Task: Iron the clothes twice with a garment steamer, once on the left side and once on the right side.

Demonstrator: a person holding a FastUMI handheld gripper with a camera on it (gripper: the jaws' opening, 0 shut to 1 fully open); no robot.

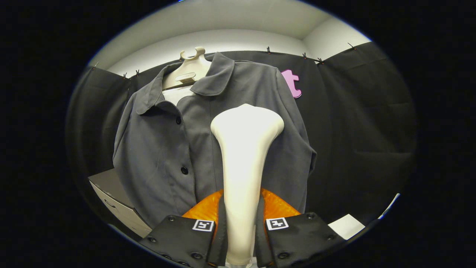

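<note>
Holding item: gripper (241, 227), both fingers pinching the handle of the garment steamer (243, 163), head at twelve o'clock, against the right front panel of the grey shirt (156, 149) on the hanger (189, 70). Risk, judged: smooth handle slipping or twisting, head snagging the placket (186, 149) at ten o'clock.

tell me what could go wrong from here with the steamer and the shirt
The gripper is shut on the white garment steamer low on its handle, so the wide head could tip or twist in the grip. The head sits over one side of the dark grey shirt; the buttons could catch it on the other pass.
</note>
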